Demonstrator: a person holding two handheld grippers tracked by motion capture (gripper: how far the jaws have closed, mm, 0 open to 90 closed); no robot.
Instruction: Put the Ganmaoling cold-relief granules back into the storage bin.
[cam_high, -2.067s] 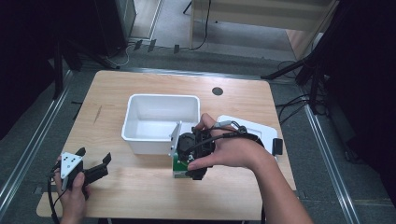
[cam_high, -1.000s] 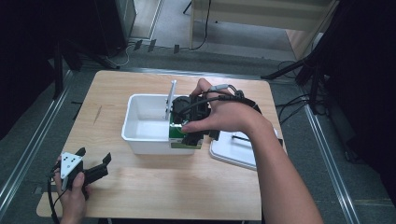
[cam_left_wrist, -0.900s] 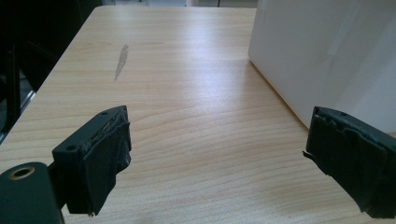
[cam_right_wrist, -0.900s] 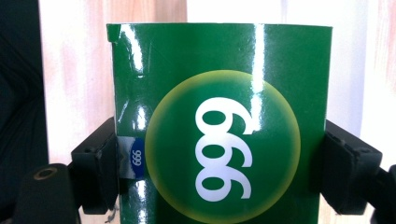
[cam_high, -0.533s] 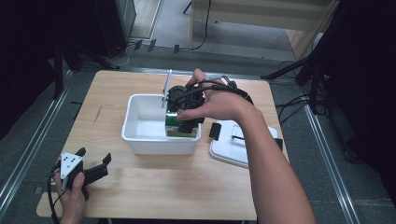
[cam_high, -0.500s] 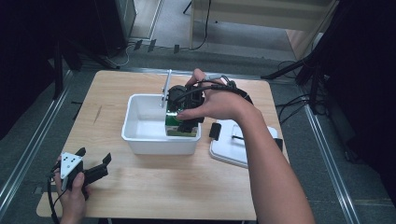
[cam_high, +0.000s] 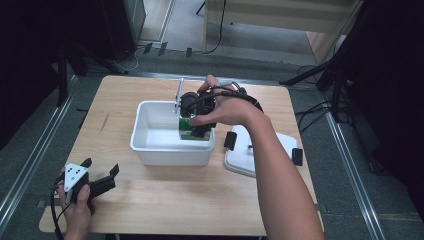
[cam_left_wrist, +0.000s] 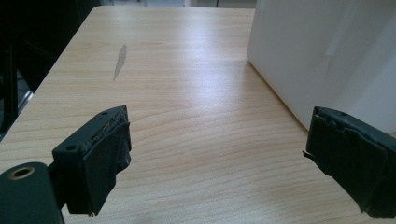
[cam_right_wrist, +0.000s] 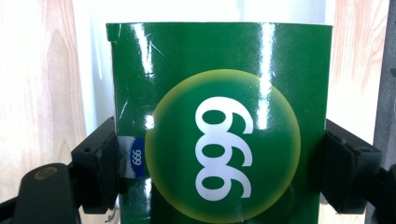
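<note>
A green box (cam_right_wrist: 219, 126) printed with white numerals is being pinched across its width by the right claw (cam_high: 197, 127), both jaws being pressed against its sides in the right gripper view. In the high view the box is being held inside the white bin (cam_high: 150, 142), at the bin's right end, close against the right wall; whether it is resting on the bin's floor cannot be told. The carrying of the box to the bin is judged as nearly done: what is being left is the setting down, the spreading of the jaws, and the lifting of the claw out of the bin. A white lid (cam_high: 240, 160) with black clips is lying on the bench (cam_high: 165, 210) just right of the bin, apart from it, so closing the bin is probably also being left for later. The left claw (cam_high: 102, 182) is being held spread and empty near the bench's front left corner, well apart from the bin's front left side.
</note>
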